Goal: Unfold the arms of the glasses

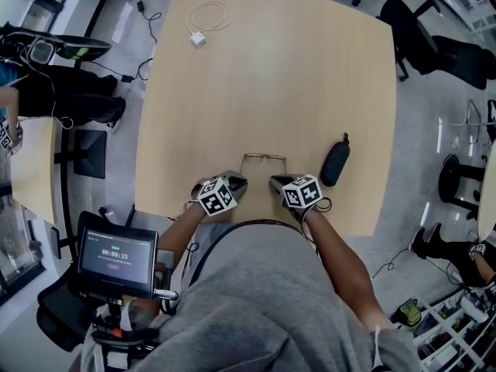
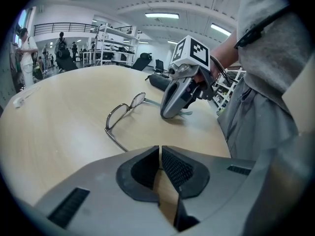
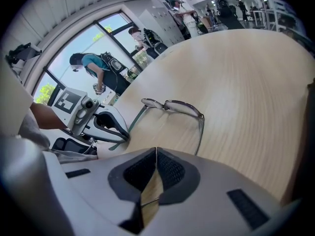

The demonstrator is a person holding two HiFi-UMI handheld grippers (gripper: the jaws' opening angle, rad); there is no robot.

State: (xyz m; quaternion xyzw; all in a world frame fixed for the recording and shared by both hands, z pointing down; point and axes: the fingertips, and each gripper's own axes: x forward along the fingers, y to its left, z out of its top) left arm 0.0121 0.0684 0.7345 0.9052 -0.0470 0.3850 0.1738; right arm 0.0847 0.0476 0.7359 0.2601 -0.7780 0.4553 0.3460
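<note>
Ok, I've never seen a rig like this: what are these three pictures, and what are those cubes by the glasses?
A person holds a two-jaw gripper in each hand; the marker cubes are part of them. The head view looks down from the person's head, showing the left gripper and right gripper. The other two views come from cameras riding on each gripper, looking along its jaws. On the table lie glasses, arms unfolded, a case and a cable. Both grippers' jaws are closed, each seemingly pinching one arm's end.

glasses point(image 1: 263, 158): one
dark case point(image 1: 335, 163): one, at 3 o'clock from the glasses
grippers: two, left gripper point(image 1: 237, 182) and right gripper point(image 1: 276, 183)
white cable point(image 1: 208, 18): one
</note>
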